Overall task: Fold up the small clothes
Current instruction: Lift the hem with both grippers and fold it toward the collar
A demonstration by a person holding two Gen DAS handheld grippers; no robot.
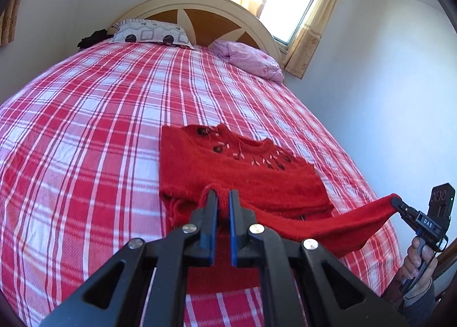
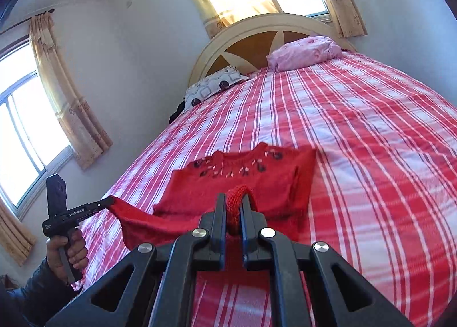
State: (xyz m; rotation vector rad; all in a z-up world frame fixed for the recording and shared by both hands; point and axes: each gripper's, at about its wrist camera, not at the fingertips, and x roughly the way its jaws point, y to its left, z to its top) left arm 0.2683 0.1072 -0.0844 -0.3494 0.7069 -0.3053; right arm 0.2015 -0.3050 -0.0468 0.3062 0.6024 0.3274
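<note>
Two handheld grippers, yours, both grip one small red knitted sweater with dark embroidered flowers at the neckline (image 1: 228, 167), which lies on the red-and-white plaid bedsheet (image 1: 85, 127).

Left wrist view: your left gripper (image 1: 222, 198) has its blue-padded fingers (image 1: 212, 213) pressed together on a ribbed red edge of the sweater at 6 o'clock of the garment. At 4 o'clock, your right gripper (image 1: 395, 201) is clamped on the end of a stretched red sleeve (image 1: 342, 224); its black body carries the white letters "DAS".

Right wrist view: your right gripper (image 2: 232, 207) pinches a bunched ribbed cuff (image 2: 235, 204) between its fingers. At 9 o'clock, your left gripper (image 2: 110, 201) is fastened on a raised fold of the sweater (image 2: 242, 181); the label "GenRobot.AI" is legible on its barrel, and your left hand (image 2: 68, 250) wraps the handle.

Background, 12 o'clock: a cream arched wooden headboard with brown panels (image 1: 205, 13), a white pillow patterned with grey squares and dark circles (image 1: 151, 33), a crumpled pink pillow (image 1: 251, 61), and a sunlit window with beige curtains (image 1: 288, 4). The sweater body rests flat on the sheet; the gripped parts are lifted clear of it.
</note>
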